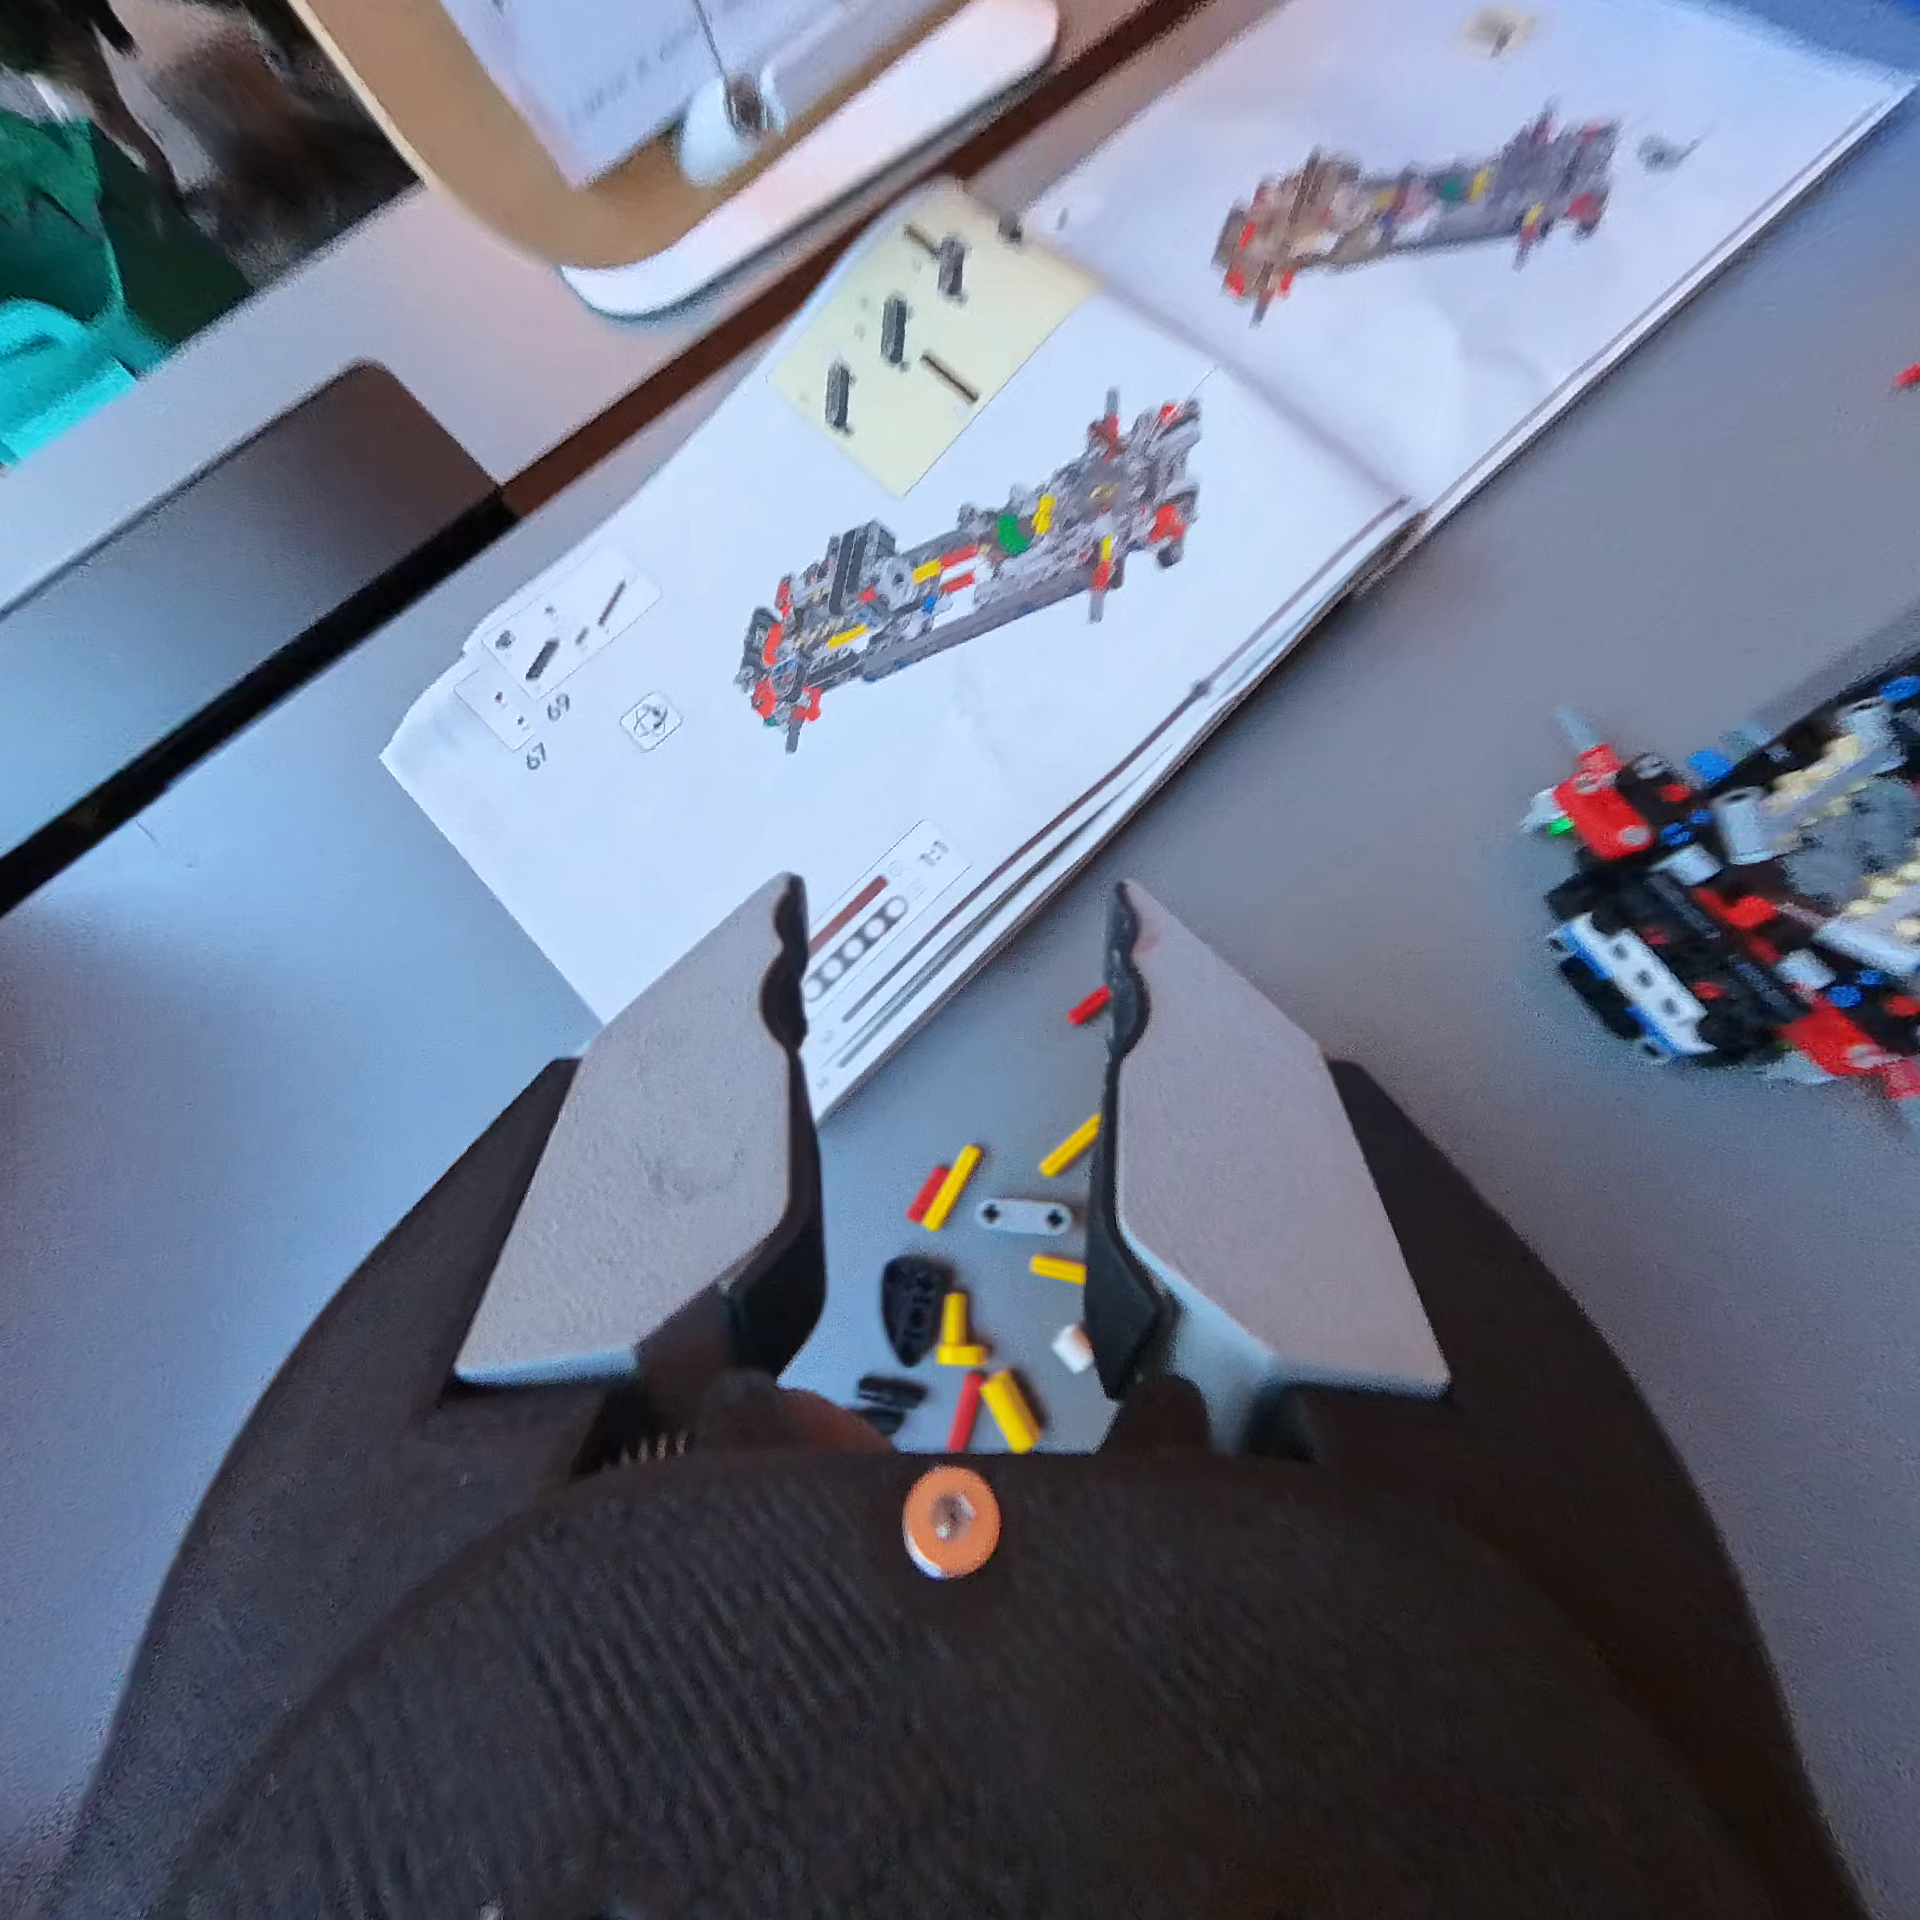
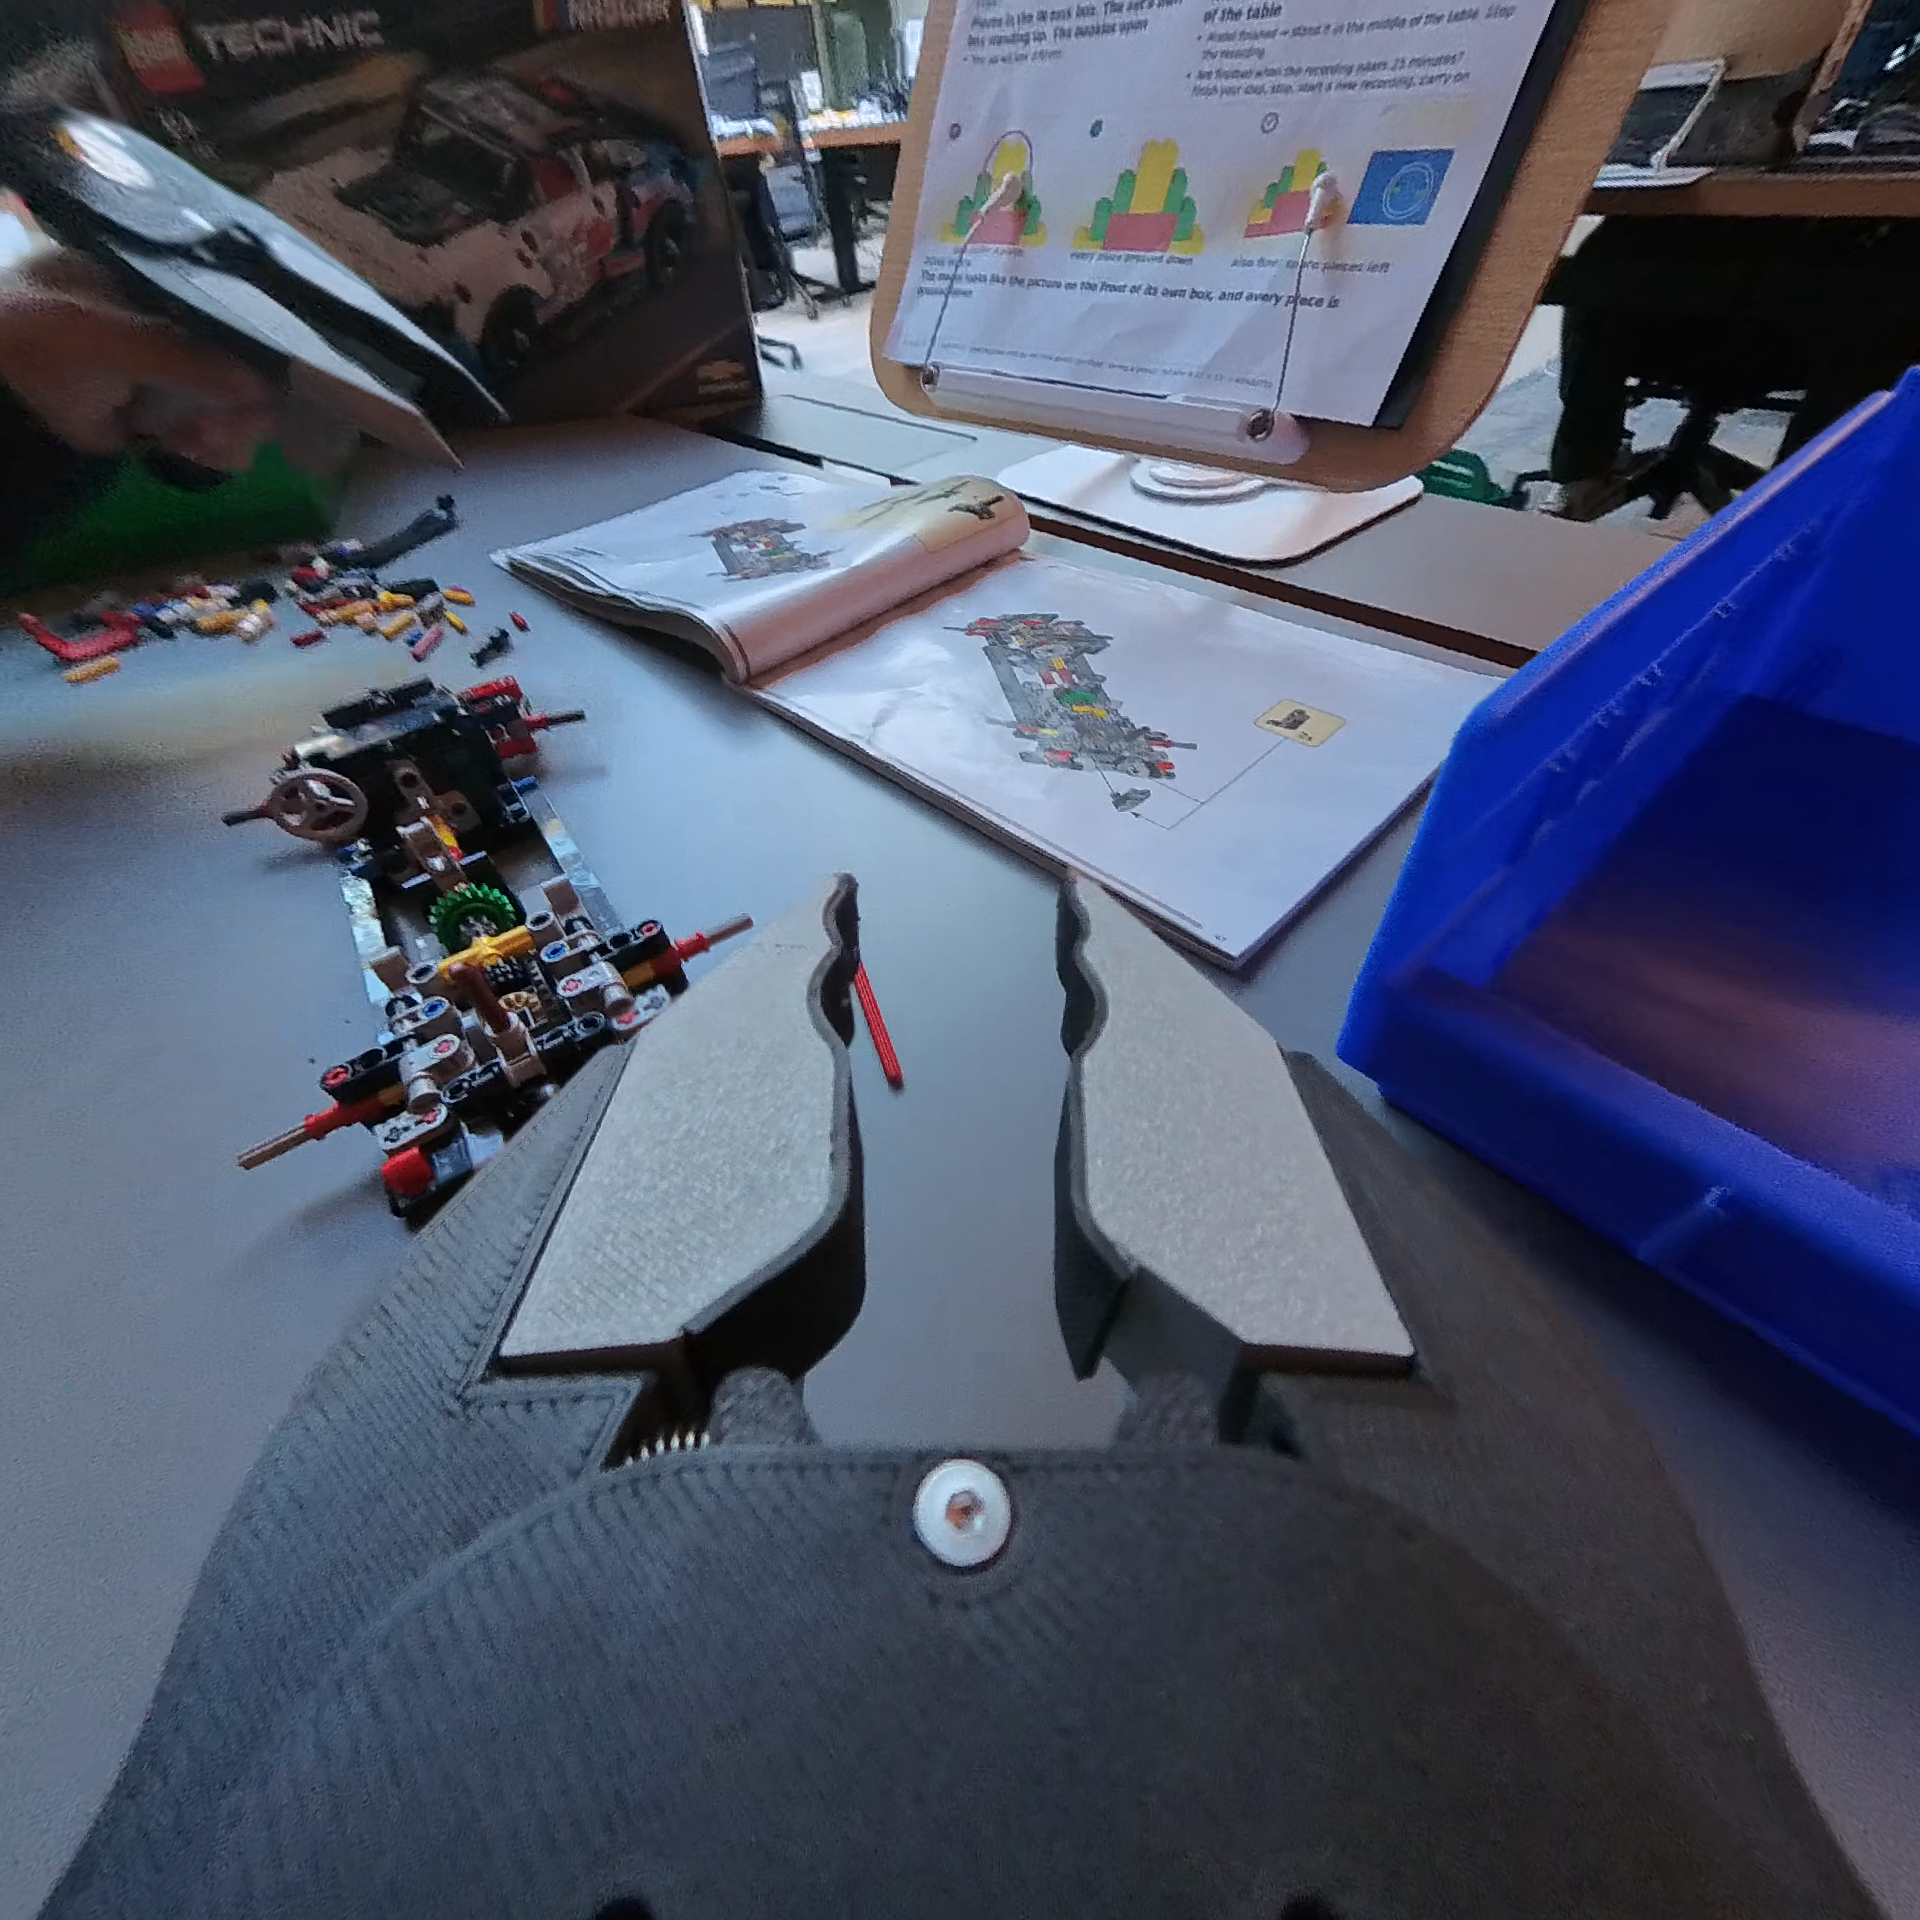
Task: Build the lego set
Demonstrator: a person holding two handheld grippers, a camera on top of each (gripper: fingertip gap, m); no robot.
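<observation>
My left gripper point(image 1: 961, 935) is open and holds nothing. It hovers over the grey table point(image 1: 1455, 1247) at the near corner of an open instruction booklet point(image 1: 935, 644). Several small yellow, red, black and grey loose parts point(image 1: 977, 1288) lie on the table under its fingers, and a short red pin point(image 1: 1089, 1003) lies beside its right finger. My right gripper point(image 2: 961, 925) is open. A thin red axle point(image 2: 878, 1023) lies between its fingers, close to the left pad, and the right pad stands clear of it. A partly built brick chassis point(image 2: 457, 935) lies just left of this gripper.
A blue bin point(image 2: 1662, 935) stands close on the right. The open booklet point(image 2: 1091, 707) lies ahead, with a wooden sheet stand point(image 2: 1195, 208) behind it. A pile of loose parts point(image 2: 260, 613) and the set's box point(image 2: 499, 208) are at far left. The chassis also shows in the left wrist view point(image 1: 1745, 904). About 40 centimeters separates my left fingertips from my right.
</observation>
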